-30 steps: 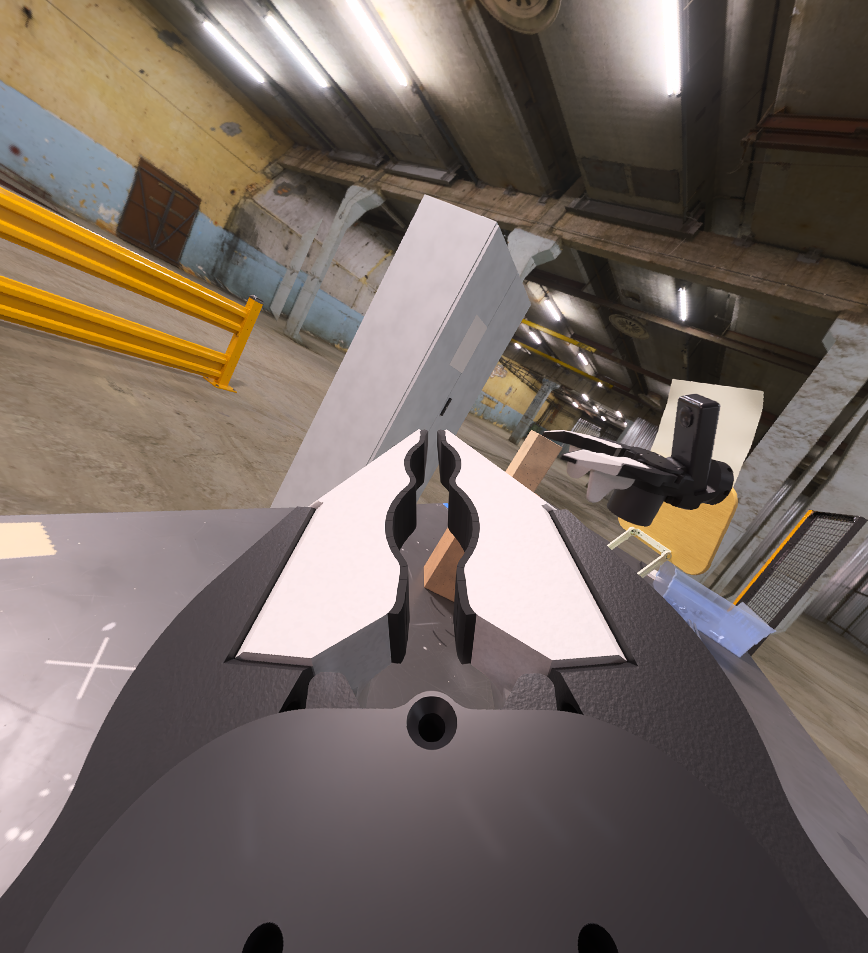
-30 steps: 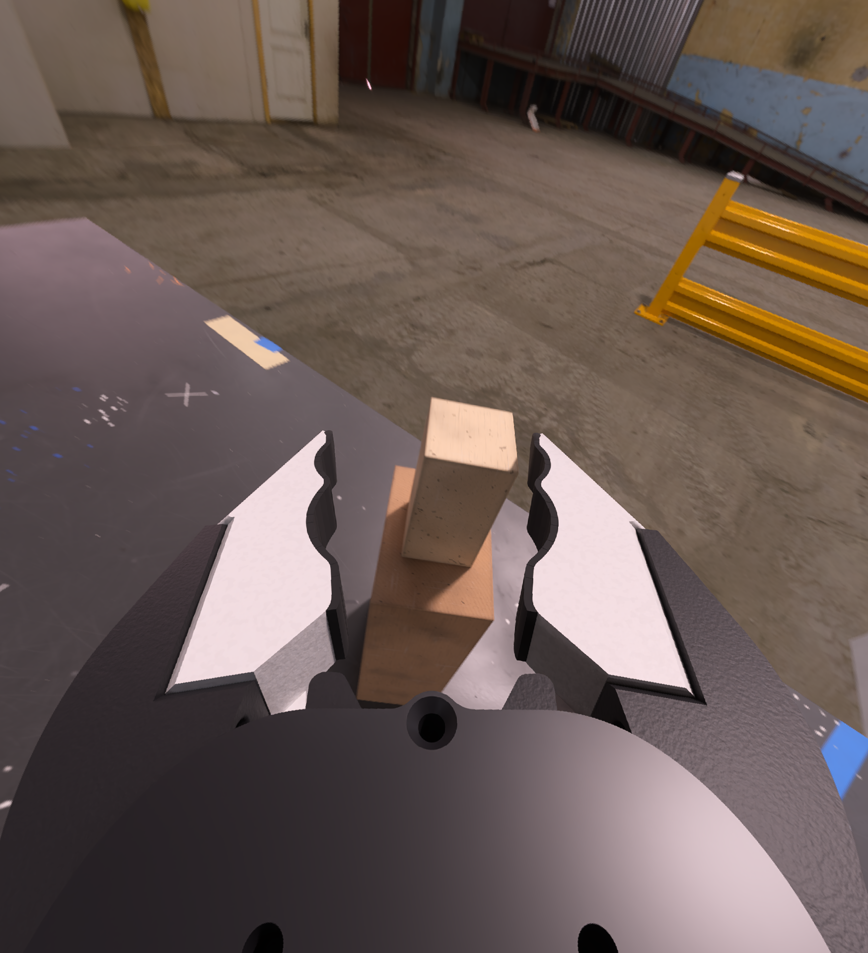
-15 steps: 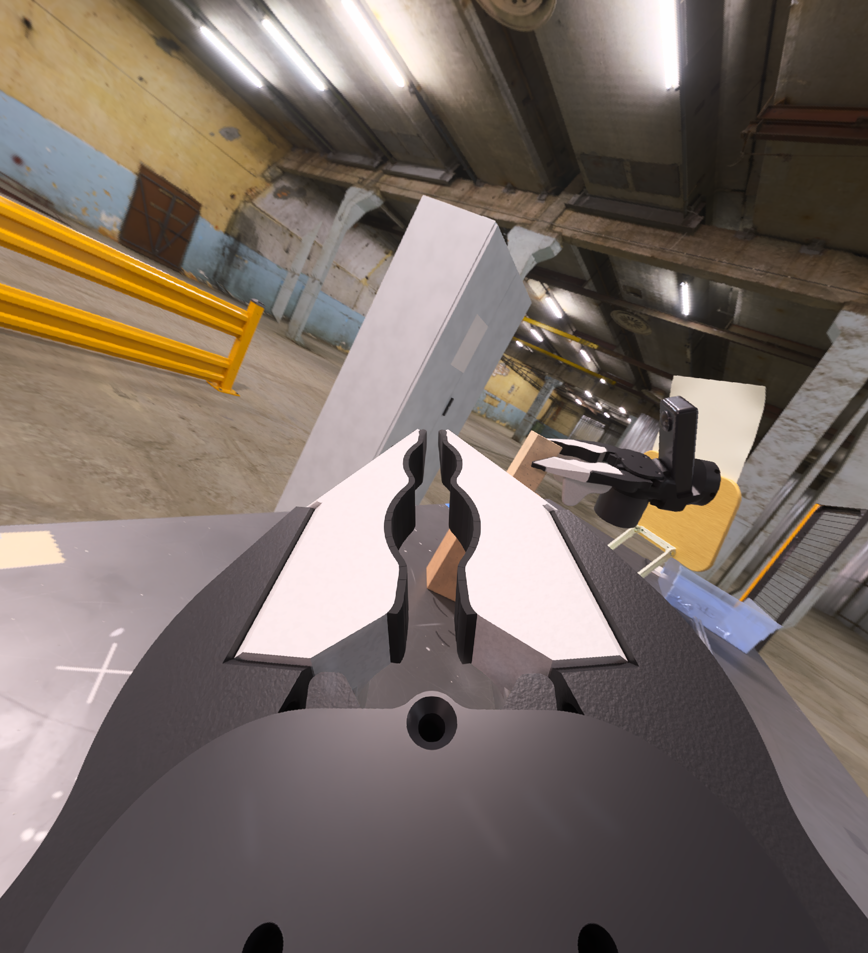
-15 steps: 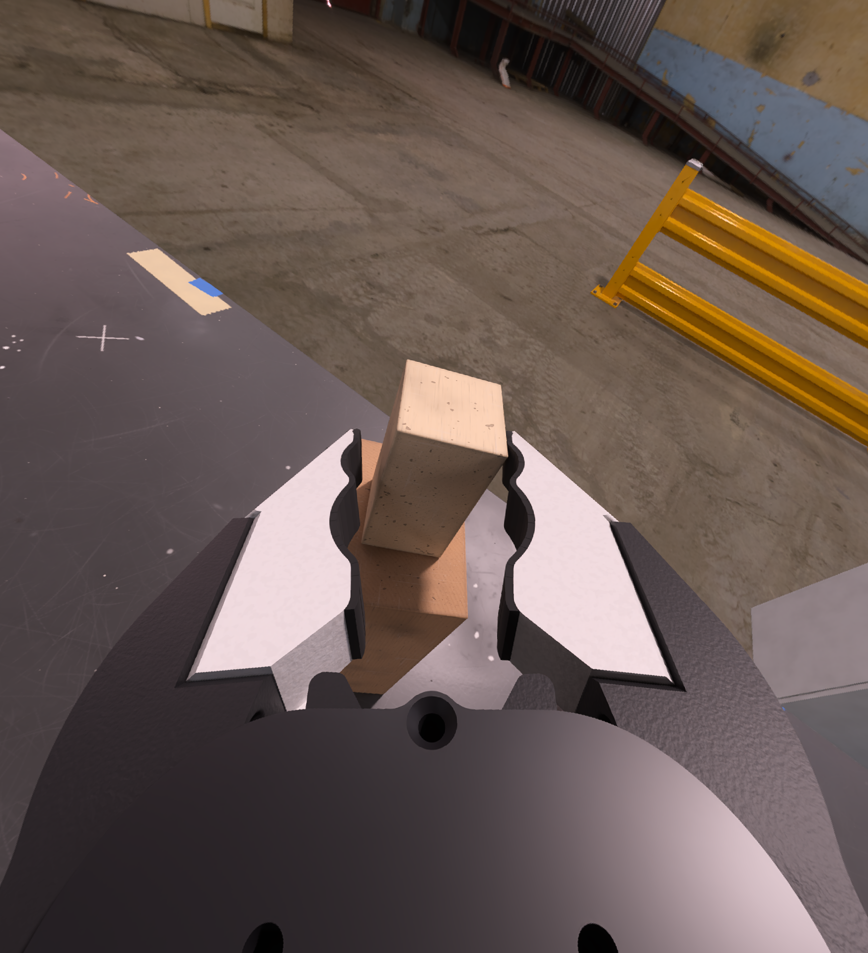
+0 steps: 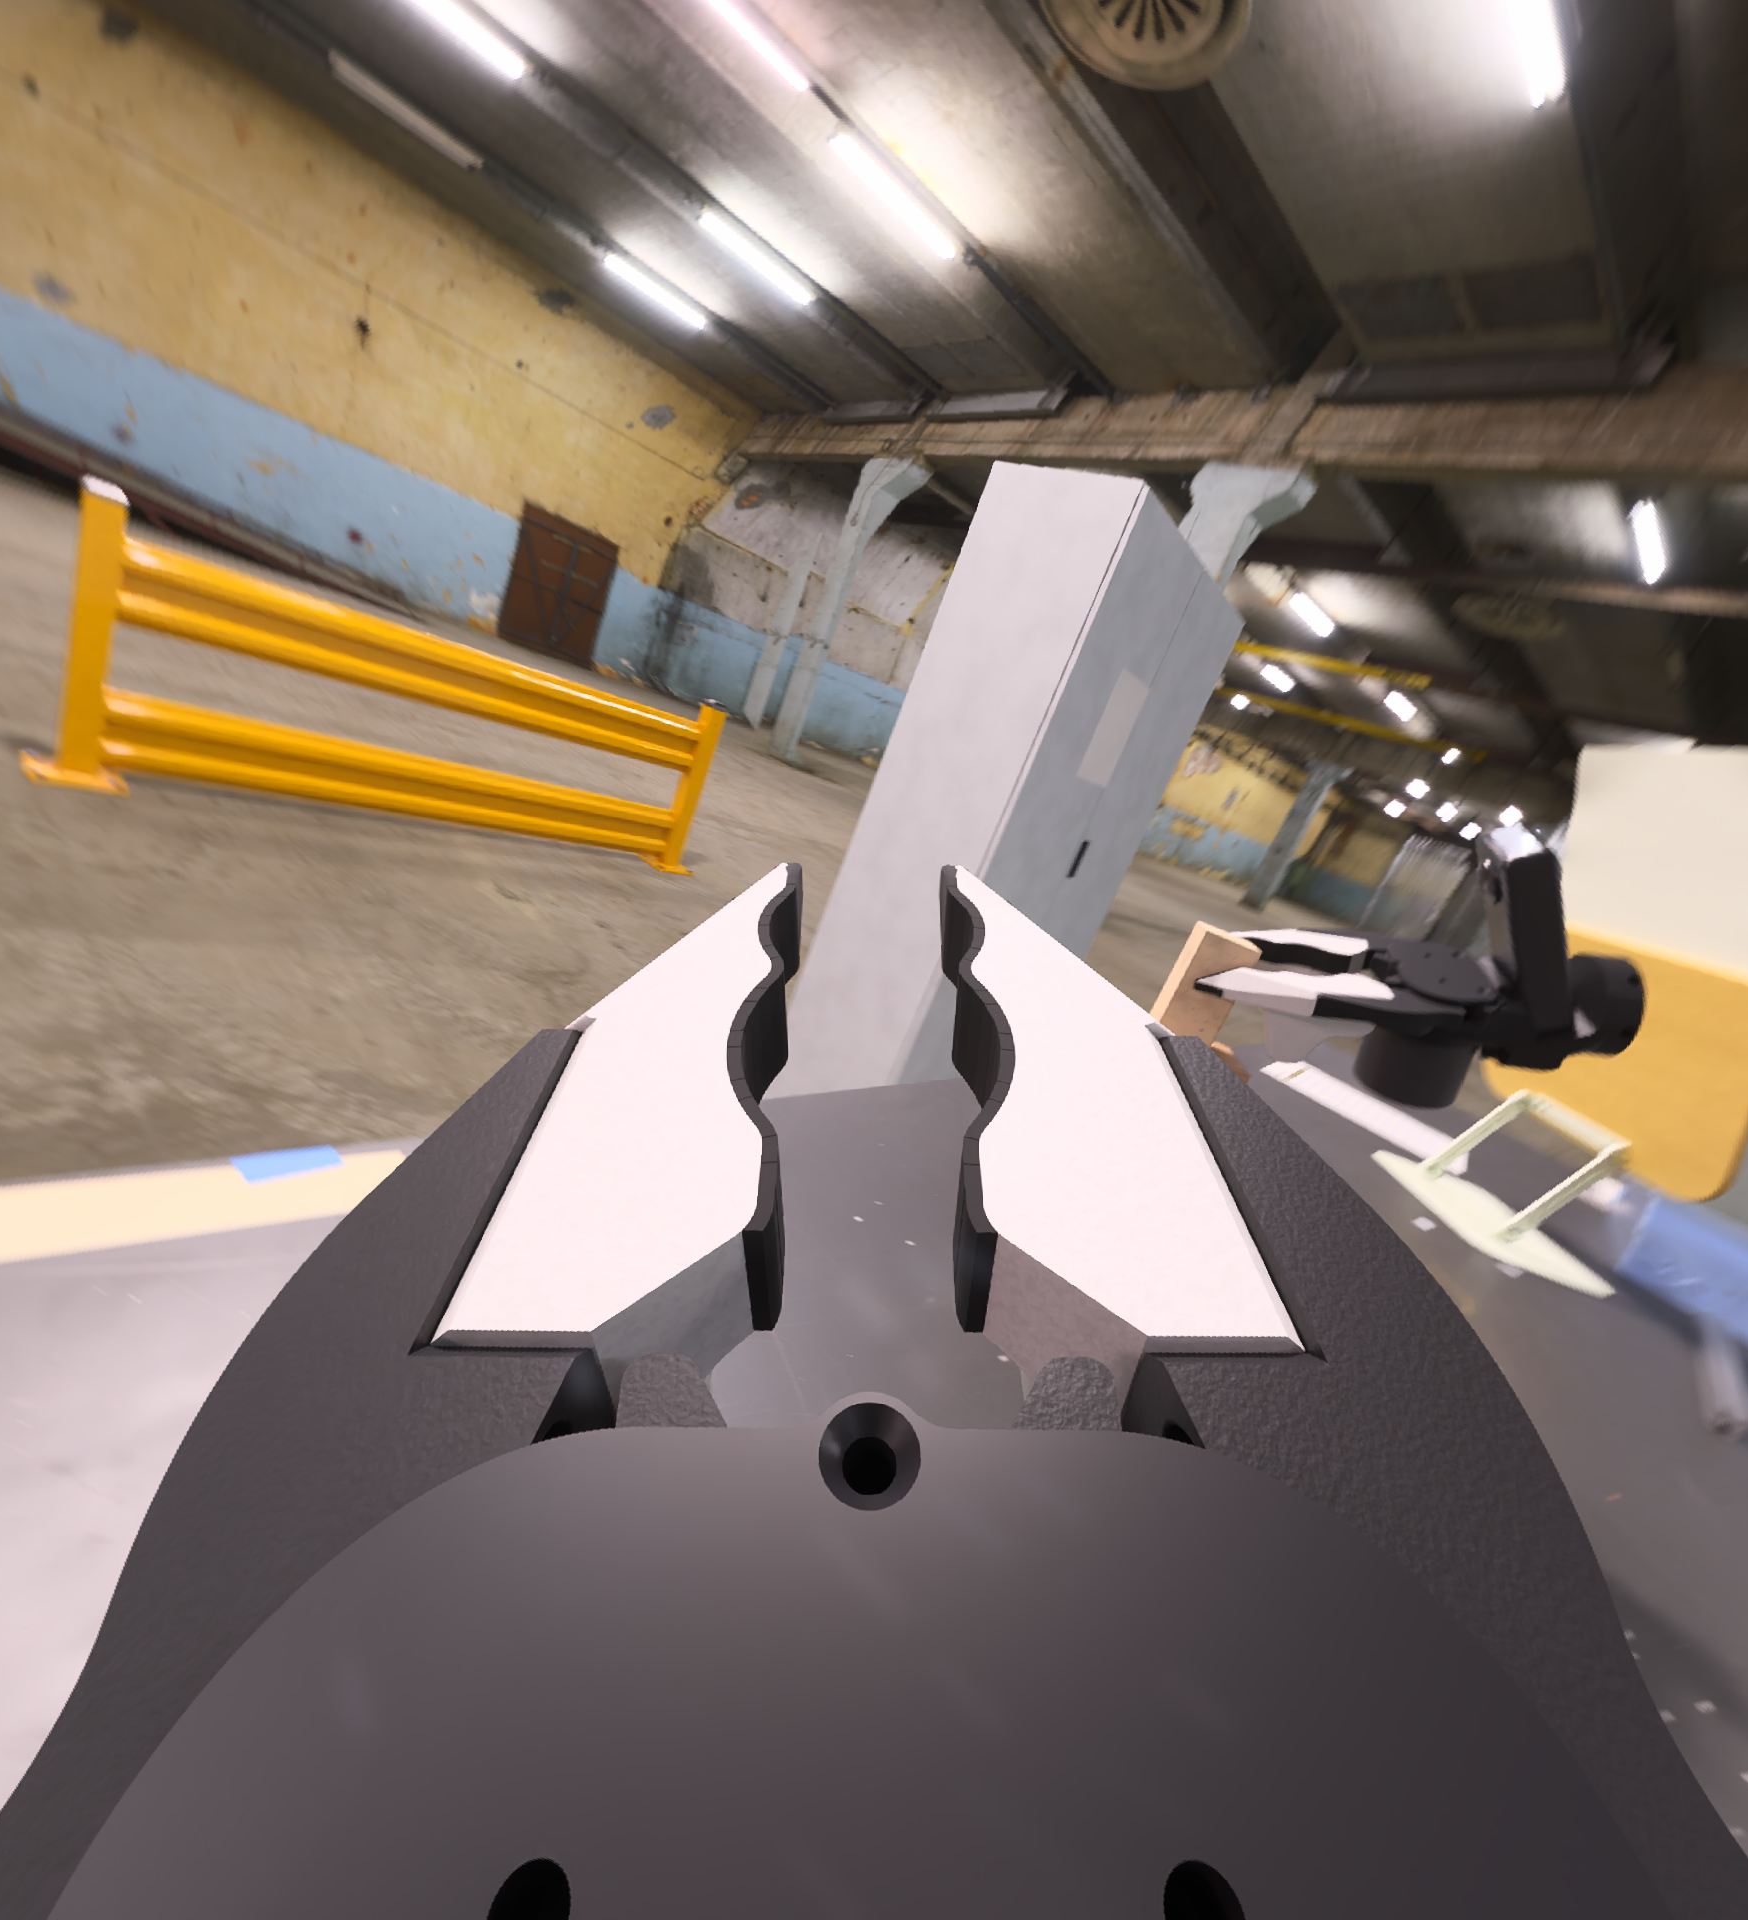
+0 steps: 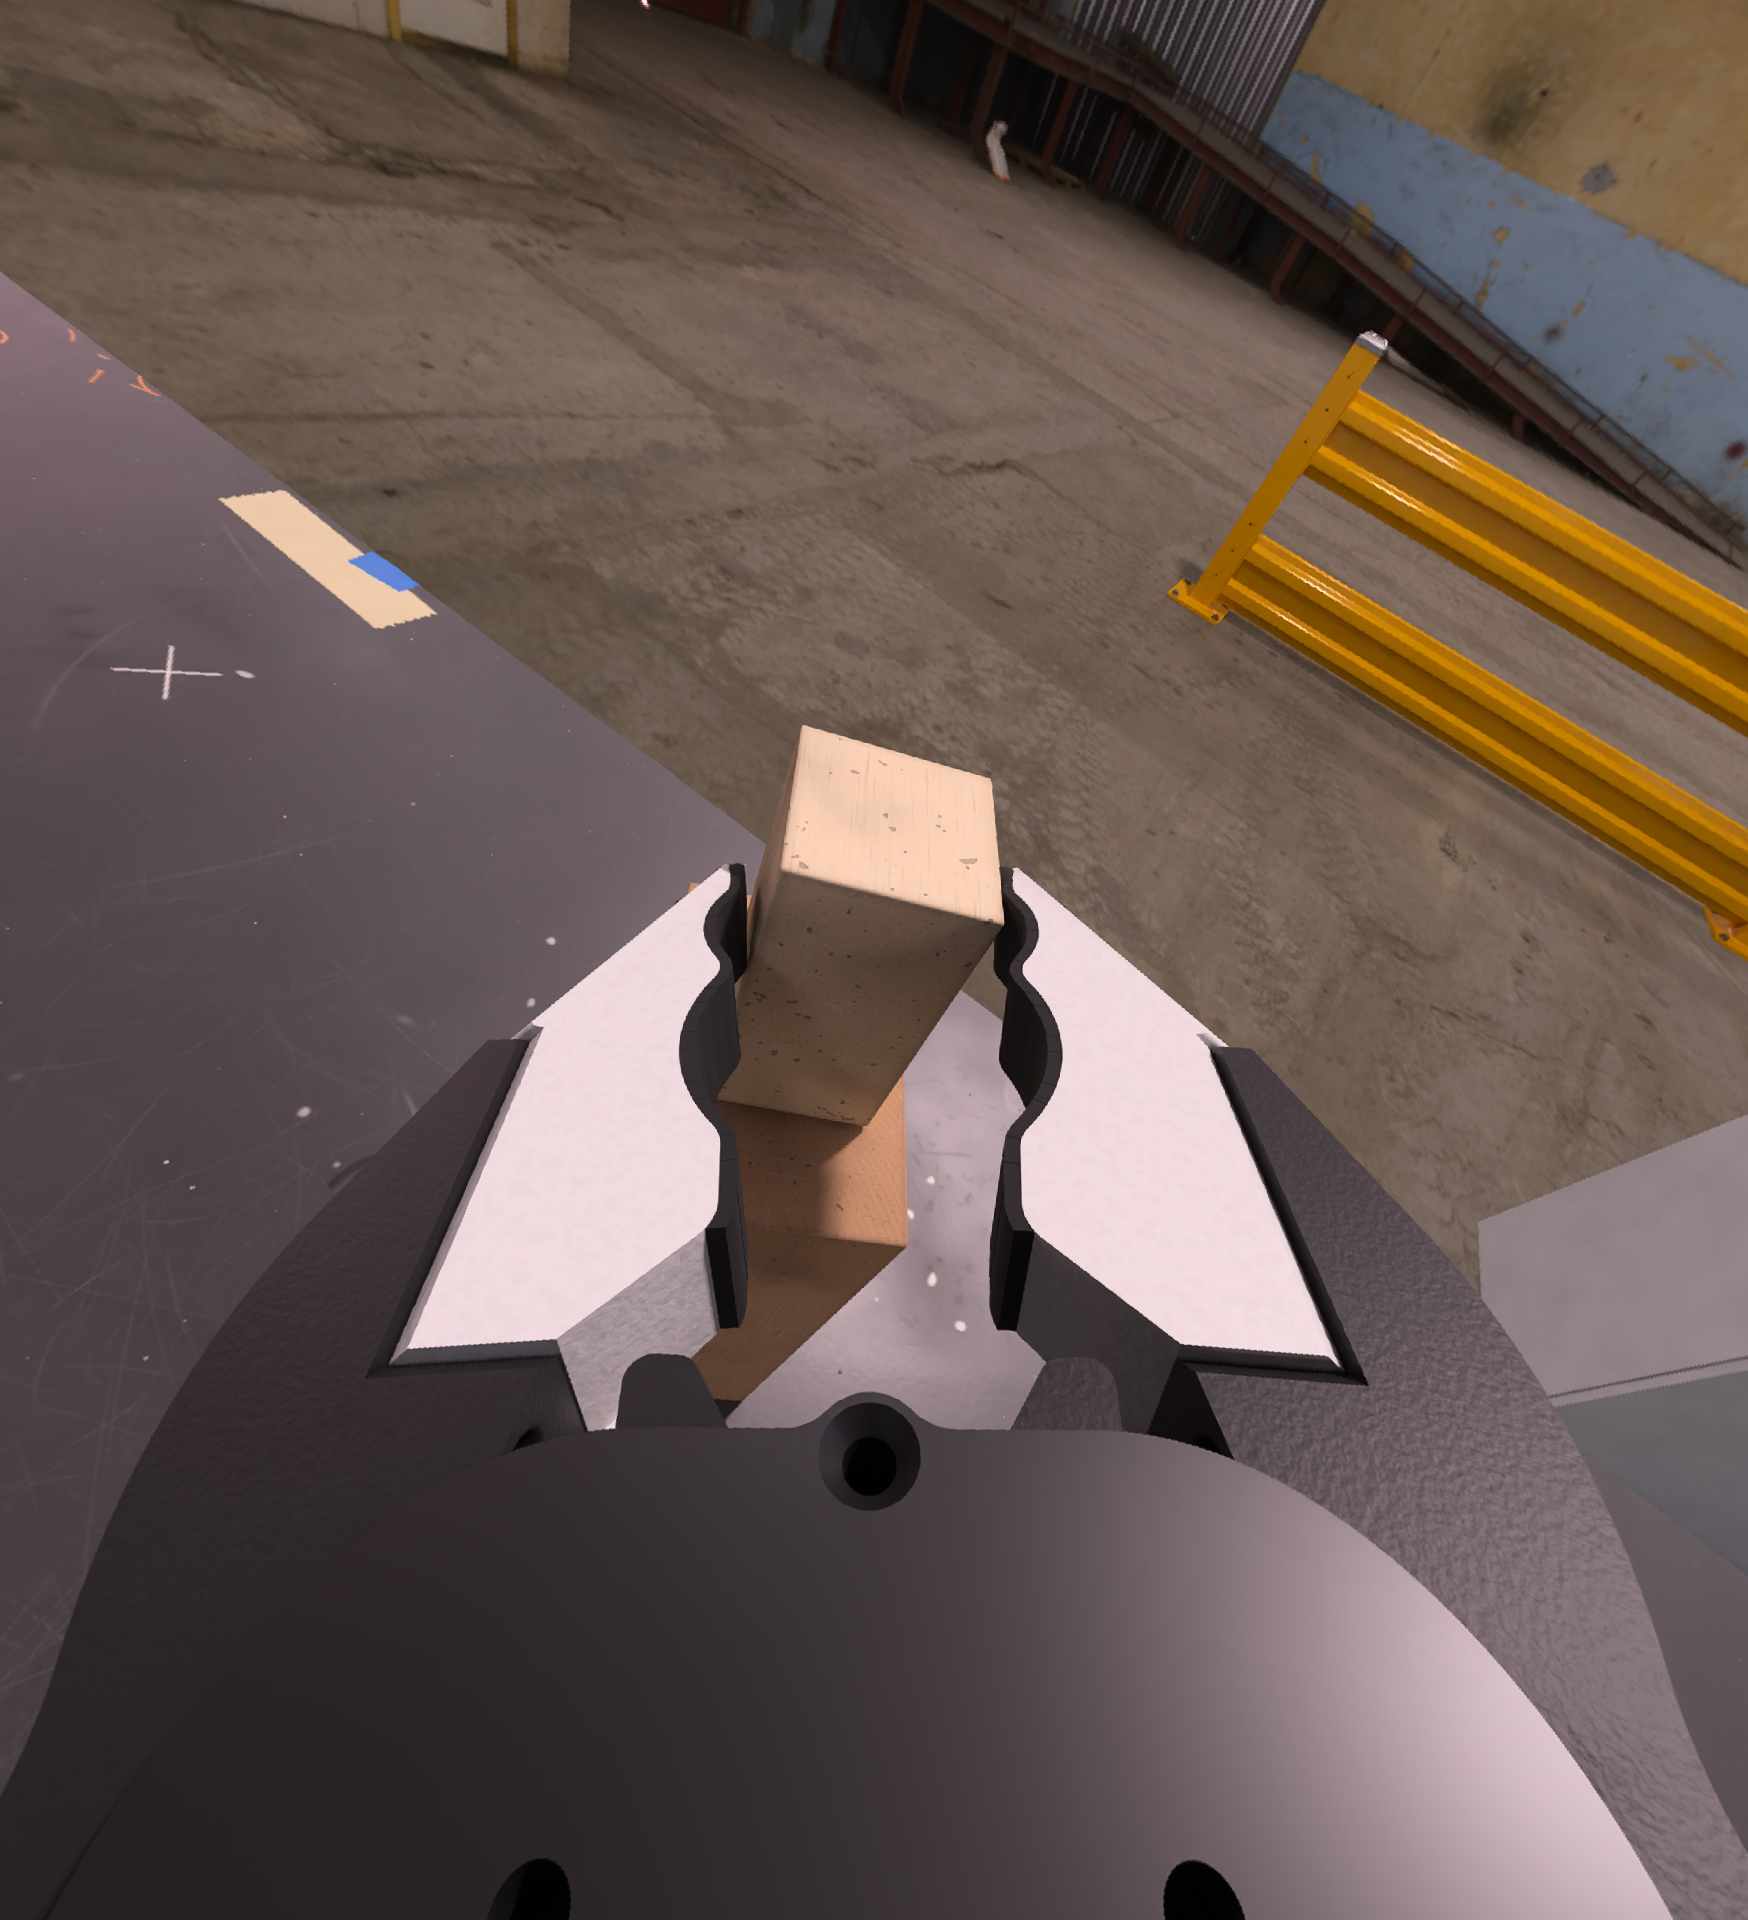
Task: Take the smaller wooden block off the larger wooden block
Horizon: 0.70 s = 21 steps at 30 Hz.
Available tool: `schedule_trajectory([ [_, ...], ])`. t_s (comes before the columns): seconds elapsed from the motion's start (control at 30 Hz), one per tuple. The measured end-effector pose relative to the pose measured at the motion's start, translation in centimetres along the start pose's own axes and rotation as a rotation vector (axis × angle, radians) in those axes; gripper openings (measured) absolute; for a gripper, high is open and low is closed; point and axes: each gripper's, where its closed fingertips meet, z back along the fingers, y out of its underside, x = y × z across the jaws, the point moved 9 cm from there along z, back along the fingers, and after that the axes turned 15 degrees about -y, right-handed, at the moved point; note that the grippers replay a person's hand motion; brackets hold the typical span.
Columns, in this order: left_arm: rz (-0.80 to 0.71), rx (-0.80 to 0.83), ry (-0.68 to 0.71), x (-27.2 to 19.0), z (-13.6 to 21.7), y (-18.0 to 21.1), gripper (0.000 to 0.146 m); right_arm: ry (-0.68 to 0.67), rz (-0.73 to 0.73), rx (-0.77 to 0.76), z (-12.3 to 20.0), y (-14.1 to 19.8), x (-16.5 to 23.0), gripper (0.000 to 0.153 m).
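In the right wrist view my right gripper (image 6: 872, 883) is shut on the smaller, pale wooden block (image 6: 865, 935), with a finger pressed on each side. The larger, brown wooden block (image 6: 818, 1195) stands under it on the dark table (image 6: 226, 935), near the table's edge. I cannot tell whether the two blocks touch. My left gripper (image 5: 870, 883) is open and empty, low over the table. In the left wrist view, the right gripper (image 5: 1228, 964) shows at the far right, holding the pale block (image 5: 1192, 971).
A tall grey cabinet (image 5: 1036, 748) stands just beyond the table, ahead of the left gripper. A pale green bracket (image 5: 1504, 1174) lies on the table at right. A tan tape patch (image 6: 330, 561) marks the table's edge. A yellow barrier (image 6: 1535, 665) stands on the floor.
My right gripper has closed its fingers onto the pale block. My left gripper has opened and swung left, so the brown block no longer shows between its fingers.
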Motion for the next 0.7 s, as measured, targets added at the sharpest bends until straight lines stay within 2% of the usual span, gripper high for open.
schedule_trajectory([
  [0.1, -0.182, 0.021, 0.039, -2.9, 0.6, -1.5, 0.031, 0.000, -0.002, -0.002, 0.0, 0.0, 0.0, 0.048],
  [0.2, -0.463, 0.089, 0.170, -7.4, 0.6, -1.6, 0.042, 0.001, -0.005, -0.003, 0.0, 0.0, 0.0, 0.048],
  [0.3, -0.839, 0.134, 0.225, -11.8, 0.2, 0.6, 0.048, 0.001, -0.009, -0.002, 0.0, 0.0, 0.0, 0.048],
  [0.4, -1.146, 0.223, 0.157, -13.4, -0.9, 3.5, 0.046, 0.002, -0.010, 0.001, 0.0, 0.0, 0.0, 0.048],
  [0.47, -1.230, 0.242, 0.070, -12.9, -1.7, 4.6, 0.039, 0.003, -0.009, 0.003, 0.0, -0.1, 0.0, 0.048],
  [0.53, -1.221, 0.244, -0.006, -12.0, -2.2, 4.9, 0.022, 0.003, -0.005, 0.003, 0.0, 0.0, 0.0, 0.048],
  [0.6, -1.208, 0.241, -0.026, -11.3, -2.4, 4.9, 0.003, 0.002, -0.001, 0.001, 0.1, 0.0, -0.1, 0.048],
  [0.7, -1.210, 0.250, -0.066, -10.7, -2.5, 4.8, 0.000, 0.008, 0.007, -0.003, 0.2, 0.1, -0.3, 0.048],
])
